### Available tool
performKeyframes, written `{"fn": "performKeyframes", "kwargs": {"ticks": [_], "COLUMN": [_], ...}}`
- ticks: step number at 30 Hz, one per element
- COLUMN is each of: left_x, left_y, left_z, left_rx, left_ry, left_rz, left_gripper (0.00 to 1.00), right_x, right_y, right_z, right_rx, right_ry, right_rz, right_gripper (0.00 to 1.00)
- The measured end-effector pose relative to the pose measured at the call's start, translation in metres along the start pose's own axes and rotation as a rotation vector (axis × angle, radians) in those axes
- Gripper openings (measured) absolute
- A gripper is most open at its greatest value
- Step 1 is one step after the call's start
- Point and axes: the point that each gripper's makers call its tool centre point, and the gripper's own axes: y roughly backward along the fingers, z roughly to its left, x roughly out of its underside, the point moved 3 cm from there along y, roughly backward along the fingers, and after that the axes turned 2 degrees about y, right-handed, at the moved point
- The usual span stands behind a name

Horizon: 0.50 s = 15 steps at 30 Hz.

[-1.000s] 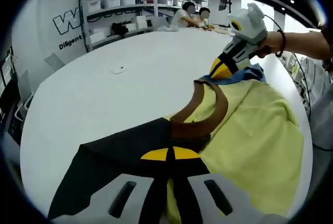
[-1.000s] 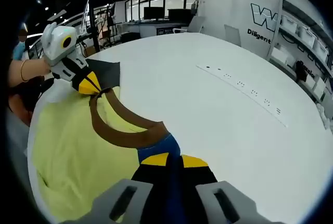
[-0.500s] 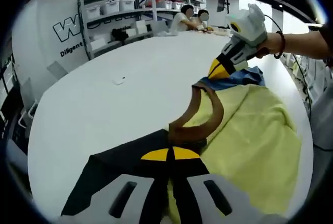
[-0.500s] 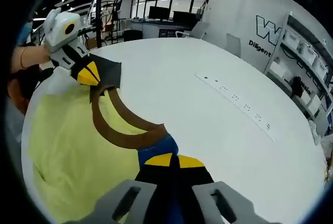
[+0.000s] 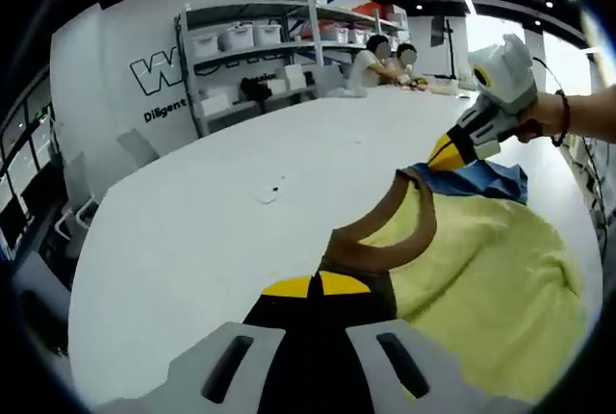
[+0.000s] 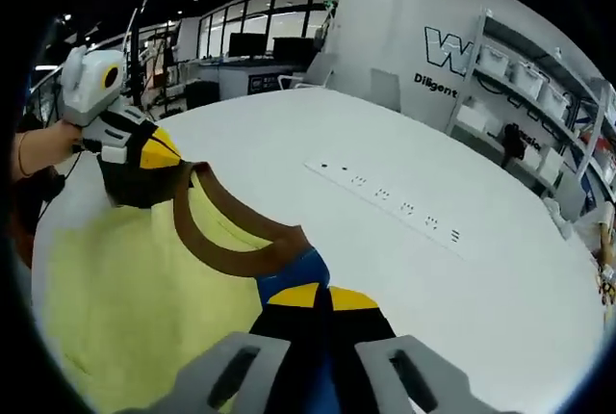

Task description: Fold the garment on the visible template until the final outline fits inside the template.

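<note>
Pinching the yellow garment (image 5: 481, 289) shoulders, both tongs (image 5: 318, 286) (image 6: 316, 296) lift it.

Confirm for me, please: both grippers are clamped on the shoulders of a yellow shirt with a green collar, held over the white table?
Not quite: the collar is brown, as the right gripper view shows. Both grippers do clamp the yellow shirt over the white table.
</note>
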Motion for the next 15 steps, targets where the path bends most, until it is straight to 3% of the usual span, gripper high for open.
{"fn": "performKeyframes", "kwargs": {"ticks": [2, 4, 8, 15], "left_x": [-0.008, -0.015, -0.018, 0.003], "left_y": [-0.008, -0.02, -0.042, -0.062], "left_z": [0.002, 0.008, 0.01, 0.028], "left_rx": [-0.023, -0.069, -0.083, -0.127], "left_ry": [-0.008, -0.084, -0.111, -0.107], "left_rz": [-0.011, -0.006, 0.006, 0.072], "left_gripper": [0.01, 0.01, 0.01, 0.01], "right_x": [-0.002, -0.002, 0.002, 0.004], "right_y": [-0.004, -0.01, -0.023, -0.042], "right_z": [-0.007, -0.013, -0.014, -0.021], "right_rx": [0.041, 0.079, 0.083, 0.104], "right_ry": [-0.017, 0.013, -0.026, -0.059], "right_rz": [0.006, 0.018, 0.039, 0.047], "right_gripper": [0.0, 0.0, 0.0, 0.0]}}
